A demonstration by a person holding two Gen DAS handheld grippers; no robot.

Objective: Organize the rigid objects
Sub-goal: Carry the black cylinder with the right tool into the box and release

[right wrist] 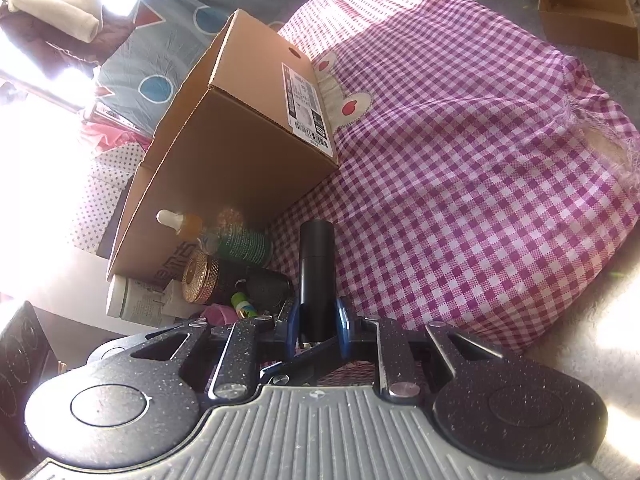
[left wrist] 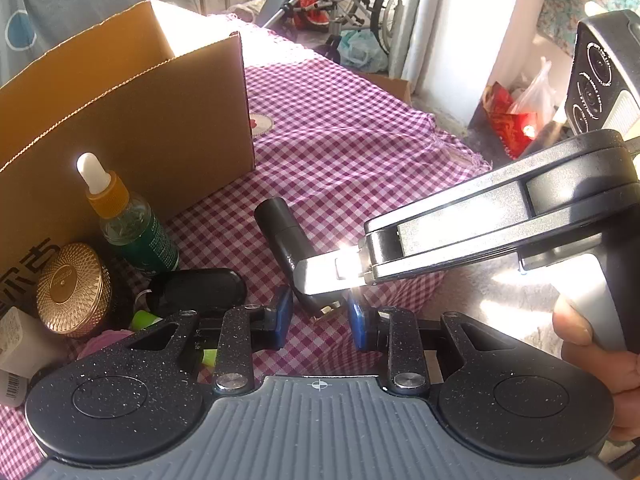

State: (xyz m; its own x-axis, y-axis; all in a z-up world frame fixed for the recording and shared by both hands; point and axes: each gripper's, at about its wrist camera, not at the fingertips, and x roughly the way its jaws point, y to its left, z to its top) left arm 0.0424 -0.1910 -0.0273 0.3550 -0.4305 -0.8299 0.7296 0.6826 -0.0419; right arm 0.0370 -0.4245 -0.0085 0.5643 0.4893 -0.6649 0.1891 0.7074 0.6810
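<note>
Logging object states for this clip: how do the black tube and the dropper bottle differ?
The black tube is held between the right gripper jaws; the dropper bottle stands free beside the box. The tube is plain opaque black; the bottle is green with an amber collar and white bulb. Both are slim and cylindrical.

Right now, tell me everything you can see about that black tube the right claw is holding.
The black tube is a smooth, matte cylinder with a seam marking off a cap at its far end. The right claw is shut on its near end, blue pads either side, holding it above the checked cloth, pointing toward the cardboard box.
</note>
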